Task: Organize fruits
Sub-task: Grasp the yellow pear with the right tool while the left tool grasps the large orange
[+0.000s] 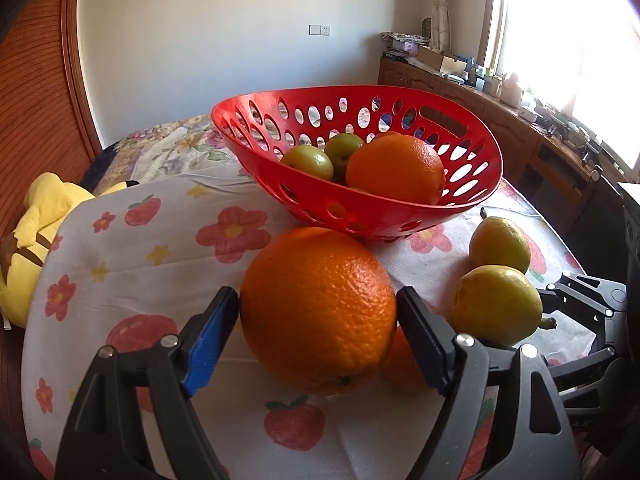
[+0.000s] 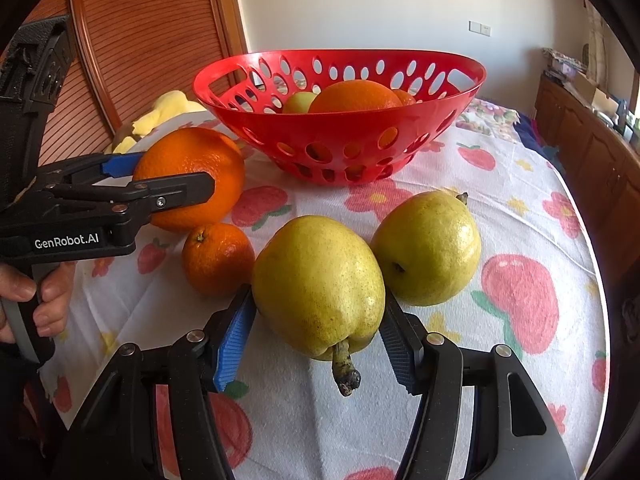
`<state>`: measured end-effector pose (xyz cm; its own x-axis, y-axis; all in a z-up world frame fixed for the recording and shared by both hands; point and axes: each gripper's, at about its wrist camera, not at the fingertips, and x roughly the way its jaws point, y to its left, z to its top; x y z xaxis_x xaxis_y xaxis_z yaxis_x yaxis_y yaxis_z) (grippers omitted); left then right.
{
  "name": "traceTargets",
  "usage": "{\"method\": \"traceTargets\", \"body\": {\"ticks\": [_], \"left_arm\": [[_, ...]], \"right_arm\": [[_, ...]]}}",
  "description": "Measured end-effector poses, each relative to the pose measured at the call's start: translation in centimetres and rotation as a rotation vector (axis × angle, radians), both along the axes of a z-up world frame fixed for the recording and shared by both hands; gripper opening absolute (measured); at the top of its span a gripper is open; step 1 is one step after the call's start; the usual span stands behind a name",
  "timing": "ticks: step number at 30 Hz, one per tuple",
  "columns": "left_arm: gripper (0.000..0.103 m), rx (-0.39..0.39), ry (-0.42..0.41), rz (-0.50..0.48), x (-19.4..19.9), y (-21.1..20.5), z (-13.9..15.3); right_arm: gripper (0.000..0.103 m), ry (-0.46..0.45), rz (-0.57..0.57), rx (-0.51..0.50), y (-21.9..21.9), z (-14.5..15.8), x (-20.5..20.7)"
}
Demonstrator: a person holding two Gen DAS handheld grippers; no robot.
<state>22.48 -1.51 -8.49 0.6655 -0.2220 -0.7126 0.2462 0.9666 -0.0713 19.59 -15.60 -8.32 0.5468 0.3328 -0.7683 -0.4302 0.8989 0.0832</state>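
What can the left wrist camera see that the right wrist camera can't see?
Only the left wrist view shows the bright window and two small green fruits clearly inside the basket.

Only the right wrist view shows the pear's stem, the whole small orange, and the person's left hand.

Both show the red basket, the big orange in the left gripper, two pears, and the fruit-print cloth. The right gripper holds the near pear.

Crowded near side, open cloth beyond the pears

The red basket blocks the far middle of the table. Near it, a large orange, a small orange and two pears sit close together, with only narrow gaps between them. Bare cloth lies open to the right of the pears and basket.
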Motion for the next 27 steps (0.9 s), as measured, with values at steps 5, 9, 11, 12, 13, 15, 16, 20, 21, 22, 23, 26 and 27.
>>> {"method": "traceTargets", "body": {"ticks": [5,9,11,12,13,15,16,20,21,22,23,26,27], "left_arm": [[0.081,-0.001,-0.006,-0.004,-0.1,0.1,-0.1],[0.079,-0.015,-0.008,-0.015,-0.4,0.4,-0.1],[0.078,-0.012,-0.008,-0.022,-0.8,0.5,-0.1],[0.078,-0.013,-0.005,-0.021,-1.2,0.7,-0.1],[0.078,-0.014,-0.004,-0.023,-1.4,0.8,-0.1],[0.078,-0.013,-0.006,-0.025,-2.1,1.1,0.0],[0.078,-0.011,-0.007,-0.025,-2.3,1.1,0.0],[0.077,-0.008,-0.016,-0.017,-3.1,1.6,0.0],[0.077,-0.008,-0.016,-0.017,-3.2,1.7,0.0],[0.077,-0.008,-0.016,-0.017,-3.3,1.8,0.0],[0.077,-0.006,-0.018,-0.017,-3.4,1.8,0.0],[0.077,-0.002,-0.024,-0.015,-3.9,1.9,0.0],[0.077,-0.004,-0.025,-0.014,-3.9,2.0,0.0]], "right_arm": [[0.064,0.001,-0.001,0.004,0.0,0.1,0.1],[0.065,0.001,-0.003,0.008,0.1,0.2,0.3],[0.065,-0.002,-0.002,0.007,0.2,0.3,0.3],[0.066,-0.003,-0.001,0.007,0.3,0.3,0.3],[0.066,-0.003,0.000,0.006,0.3,0.3,0.3],[0.067,-0.004,0.003,0.003,0.5,0.3,0.4],[0.067,-0.005,0.004,-0.001,0.5,0.3,0.4],[0.067,-0.008,0.006,-0.001,0.5,0.3,0.3],[0.067,-0.007,0.005,-0.001,0.5,0.3,0.3],[0.067,-0.008,0.005,-0.001,0.5,0.3,0.3],[0.067,-0.007,0.004,-0.002,0.6,0.3,0.3],[0.065,-0.014,0.006,-0.010,0.6,0.2,0.2],[0.065,-0.018,0.009,-0.015,0.7,0.2,0.2]]}}
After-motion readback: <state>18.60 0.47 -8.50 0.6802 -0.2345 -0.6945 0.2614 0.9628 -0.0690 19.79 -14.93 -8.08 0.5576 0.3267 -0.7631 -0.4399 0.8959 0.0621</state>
